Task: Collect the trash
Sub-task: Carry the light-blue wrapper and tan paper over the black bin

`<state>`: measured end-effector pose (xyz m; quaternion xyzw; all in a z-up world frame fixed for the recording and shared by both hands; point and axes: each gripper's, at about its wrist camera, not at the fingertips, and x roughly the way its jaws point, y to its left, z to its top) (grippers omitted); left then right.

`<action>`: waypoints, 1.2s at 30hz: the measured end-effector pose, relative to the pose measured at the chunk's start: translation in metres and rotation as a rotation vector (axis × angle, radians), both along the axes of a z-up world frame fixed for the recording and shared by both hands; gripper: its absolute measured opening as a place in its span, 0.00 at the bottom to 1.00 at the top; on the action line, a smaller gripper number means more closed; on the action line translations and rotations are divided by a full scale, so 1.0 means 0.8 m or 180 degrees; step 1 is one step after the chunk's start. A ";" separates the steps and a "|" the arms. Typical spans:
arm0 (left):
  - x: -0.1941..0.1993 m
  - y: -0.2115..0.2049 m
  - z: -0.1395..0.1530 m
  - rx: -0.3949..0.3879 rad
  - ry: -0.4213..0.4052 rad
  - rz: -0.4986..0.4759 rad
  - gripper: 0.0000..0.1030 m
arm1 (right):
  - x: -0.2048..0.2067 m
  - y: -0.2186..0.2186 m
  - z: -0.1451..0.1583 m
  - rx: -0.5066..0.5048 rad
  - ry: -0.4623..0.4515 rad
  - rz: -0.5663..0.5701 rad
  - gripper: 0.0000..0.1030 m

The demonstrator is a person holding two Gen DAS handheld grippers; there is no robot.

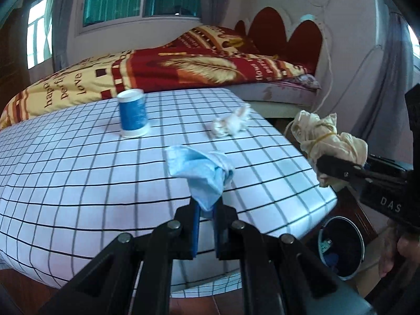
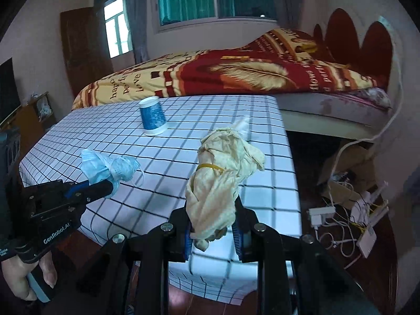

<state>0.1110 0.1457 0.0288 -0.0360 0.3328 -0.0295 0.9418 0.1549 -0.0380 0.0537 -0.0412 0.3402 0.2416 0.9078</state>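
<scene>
Tabletop (image 1: 78, 183): before the bed (image 1: 157, 71), its far edge against it.
Cup (image 1: 133, 113): upside down on the tabletop, far side.
Crumpled tissue (image 1: 231, 123): on the tabletop, right of the cup, near the right edge.
Face mask (image 1: 202, 170): in the left claw (image 1: 207, 225), above the tabletop's near part.
Bundled bag (image 2: 220, 183): in the right claw (image 2: 212, 236), right of the face mask.
Bin (image 1: 341, 246): on the floor, below the tabletop's near right corner.
Cables and boxes (image 2: 346, 204): on the floor, right of the tabletop.

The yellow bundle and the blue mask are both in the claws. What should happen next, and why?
Probably carry both to the trash bin beside the table. The right claw grips the yellow bundle, the left claw pinches the blue mask, and the bin sits open below.
</scene>
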 end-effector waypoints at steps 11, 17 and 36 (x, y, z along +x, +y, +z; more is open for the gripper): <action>-0.012 -0.069 0.003 0.0017 -0.0031 -0.0329 0.09 | -0.038 -0.095 0.000 0.0031 -0.0009 -0.0390 0.26; -0.011 -0.101 0.003 0.0038 -0.0029 -0.0499 0.09 | -0.047 -0.141 -0.007 0.0014 0.0002 -0.0580 0.26; -0.008 -0.232 -0.029 0.0056 0.0148 -0.1238 0.09 | -0.078 -0.283 -0.047 -0.0044 0.0176 -0.1305 0.26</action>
